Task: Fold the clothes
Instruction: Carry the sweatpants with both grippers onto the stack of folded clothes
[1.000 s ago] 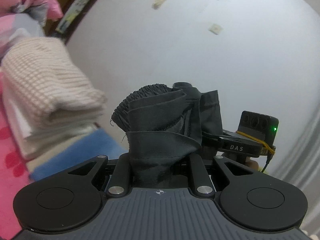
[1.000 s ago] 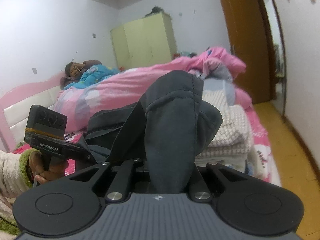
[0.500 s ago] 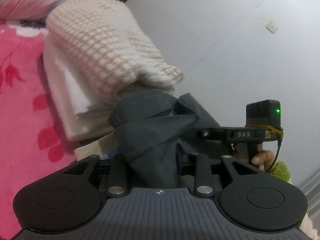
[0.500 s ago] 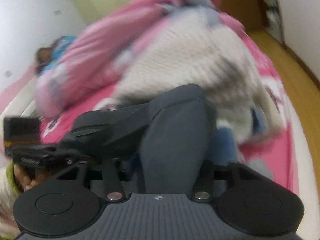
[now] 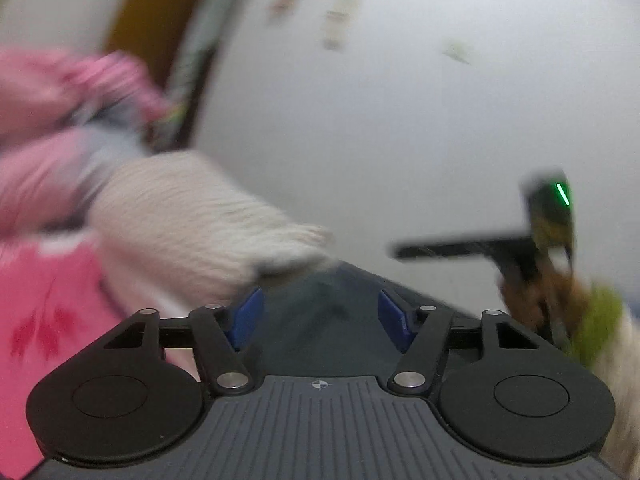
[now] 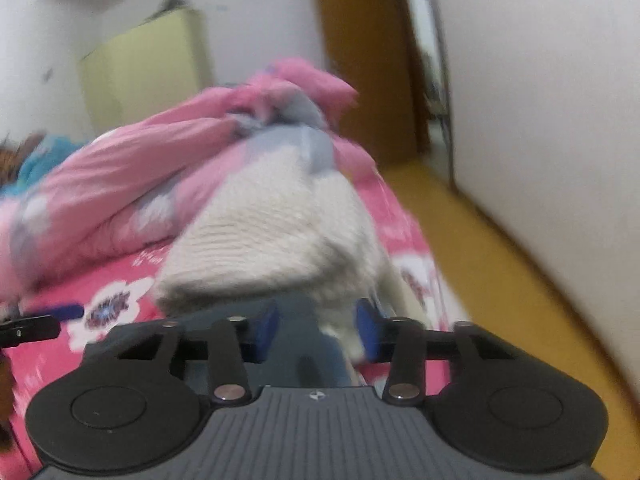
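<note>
Both grippers released over a dark garment on the bed

The left gripper (image 5: 320,314) and right gripper (image 6: 316,330) have jaws spread, nothing clasped. The dark grey garment (image 5: 320,320) lies just beyond them on the pink bed sheet (image 6: 116,292), touching a folded cream knit (image 6: 276,232). Farther off: pink quilt (image 6: 132,176), green wardrobe (image 6: 144,68), brown door (image 6: 360,44). Everything is motion-blurred.

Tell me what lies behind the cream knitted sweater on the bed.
Behind the cream knitted sweater a crumpled pink quilt with grey-blue patches is heaped on the bed. The sweater covers the quilt's lower part and the bed beneath it.
</note>
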Demonstrator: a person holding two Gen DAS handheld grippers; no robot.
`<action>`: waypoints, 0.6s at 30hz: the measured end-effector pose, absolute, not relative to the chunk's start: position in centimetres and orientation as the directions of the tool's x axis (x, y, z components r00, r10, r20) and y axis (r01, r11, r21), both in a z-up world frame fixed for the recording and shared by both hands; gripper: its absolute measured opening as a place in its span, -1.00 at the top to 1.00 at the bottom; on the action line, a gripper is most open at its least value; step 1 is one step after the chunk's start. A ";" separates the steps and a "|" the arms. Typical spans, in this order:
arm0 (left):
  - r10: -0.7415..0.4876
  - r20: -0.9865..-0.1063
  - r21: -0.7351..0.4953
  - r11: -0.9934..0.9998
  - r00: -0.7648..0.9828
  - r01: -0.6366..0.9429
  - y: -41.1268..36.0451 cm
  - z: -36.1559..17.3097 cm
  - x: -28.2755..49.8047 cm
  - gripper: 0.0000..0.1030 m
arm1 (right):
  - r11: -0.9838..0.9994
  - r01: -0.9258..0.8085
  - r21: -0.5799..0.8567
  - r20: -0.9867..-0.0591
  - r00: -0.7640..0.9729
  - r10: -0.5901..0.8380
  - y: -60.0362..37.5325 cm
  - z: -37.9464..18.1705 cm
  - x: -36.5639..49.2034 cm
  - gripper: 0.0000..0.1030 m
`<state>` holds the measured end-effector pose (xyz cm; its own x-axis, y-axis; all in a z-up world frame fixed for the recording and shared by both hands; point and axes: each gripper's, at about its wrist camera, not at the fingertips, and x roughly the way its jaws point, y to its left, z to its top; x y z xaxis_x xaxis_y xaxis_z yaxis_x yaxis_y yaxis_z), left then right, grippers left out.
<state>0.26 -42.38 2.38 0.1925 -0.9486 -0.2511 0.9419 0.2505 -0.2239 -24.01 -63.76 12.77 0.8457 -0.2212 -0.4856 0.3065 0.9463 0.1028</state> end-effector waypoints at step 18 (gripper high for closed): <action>-0.867 -0.466 -0.336 0.358 0.176 0.871 -49.0 -3.7 4.8 -0.34 | 0.931 0.353 0.095 -0.681 0.705 -0.198 -66.1 5.6 -16.3 0.25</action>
